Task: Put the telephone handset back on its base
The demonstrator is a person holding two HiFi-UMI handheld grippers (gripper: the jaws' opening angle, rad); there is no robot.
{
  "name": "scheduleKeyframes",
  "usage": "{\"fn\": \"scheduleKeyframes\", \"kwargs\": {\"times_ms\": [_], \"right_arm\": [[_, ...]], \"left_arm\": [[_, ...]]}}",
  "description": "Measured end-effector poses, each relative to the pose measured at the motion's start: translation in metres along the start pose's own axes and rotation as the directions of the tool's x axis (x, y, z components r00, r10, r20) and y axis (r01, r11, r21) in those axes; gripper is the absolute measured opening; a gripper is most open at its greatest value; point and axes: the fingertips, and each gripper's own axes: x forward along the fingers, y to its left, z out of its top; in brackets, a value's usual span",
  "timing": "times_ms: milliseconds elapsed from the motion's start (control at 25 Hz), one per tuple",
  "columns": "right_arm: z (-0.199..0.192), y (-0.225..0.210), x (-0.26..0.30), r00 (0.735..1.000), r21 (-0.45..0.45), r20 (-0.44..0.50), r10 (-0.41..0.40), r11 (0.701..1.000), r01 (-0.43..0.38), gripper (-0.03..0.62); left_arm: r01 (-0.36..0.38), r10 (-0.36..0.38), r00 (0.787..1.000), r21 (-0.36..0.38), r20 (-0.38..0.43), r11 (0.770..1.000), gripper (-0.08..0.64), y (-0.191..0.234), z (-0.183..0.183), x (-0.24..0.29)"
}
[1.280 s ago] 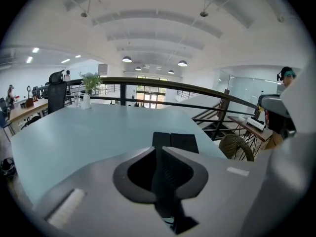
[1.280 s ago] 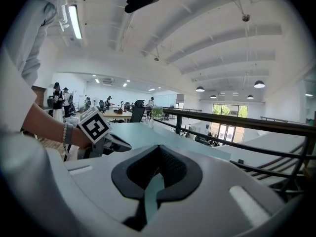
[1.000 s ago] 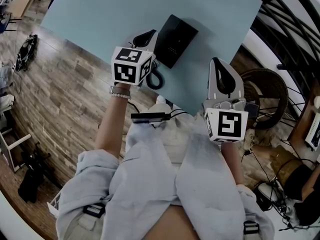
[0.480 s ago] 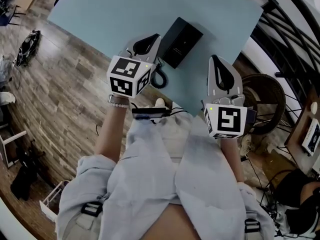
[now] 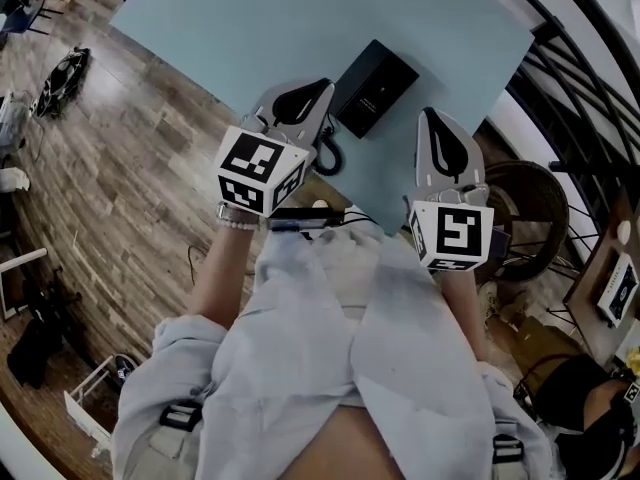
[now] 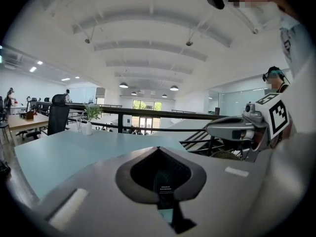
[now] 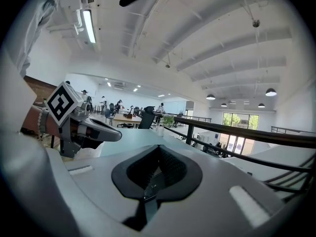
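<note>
The left hand-held gripper [image 5: 322, 88] has its jaws fully together, and its own view shows nothing between them. It is held above the near edge of the light blue table [image 5: 230, 28], just beside the black telephone [image 5: 375, 86], and its tip points almost level across the table. My judgement is that it is kept high like this because it carries nothing and is not reaching for anything. The right hand-held gripper [image 5: 432, 118] looks the same: the jaws meet and there is nothing in them. It hangs near the corner of the table, on the other side of the telephone, and it touches nothing.

The telephone lies on the table between the two tips. From the head view it is one dark block, so I cannot separate the handset from the base. No loose handset is visible on the table or in either gripper, so the handset probably sits on the base already. The coiled cord [image 5: 327, 156] makes a loop at the table edge, just under the left hand-held gripper, and it seems slack.
</note>
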Motion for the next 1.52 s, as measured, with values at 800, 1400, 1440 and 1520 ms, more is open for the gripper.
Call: {"fn": "scheduleKeyframes", "kwargs": {"times_ms": [800, 1400, 1440, 1520], "right_arm": [[0.006, 0.014, 0.004, 0.998, -0.027, 0.017, 0.056, 0.998, -0.055, 0.006], [0.003, 0.017, 0.000, 0.998, -0.037, 0.008, 0.063, 0.997, -0.062, 0.006], [0.002, 0.017, 0.000, 0.998, -0.039, 0.007, 0.064, 0.997, -0.064, 0.006], [0.002, 0.017, 0.000, 0.998, -0.039, 0.006, 0.065, 0.997, -0.064, 0.006]], "left_arm": [[-0.003, 0.006, 0.999, -0.049, 0.052, 0.999, 0.003, -0.009, 0.004, -0.032], [-0.009, 0.011, 0.999, -0.044, 0.050, 0.999, 0.003, -0.010, 0.004, -0.035], [-0.011, 0.013, 0.999, -0.043, 0.051, 0.999, 0.003, -0.010, 0.004, -0.035], [-0.016, 0.018, 0.998, -0.038, 0.056, 0.999, 0.003, -0.009, 0.005, -0.035]]}}
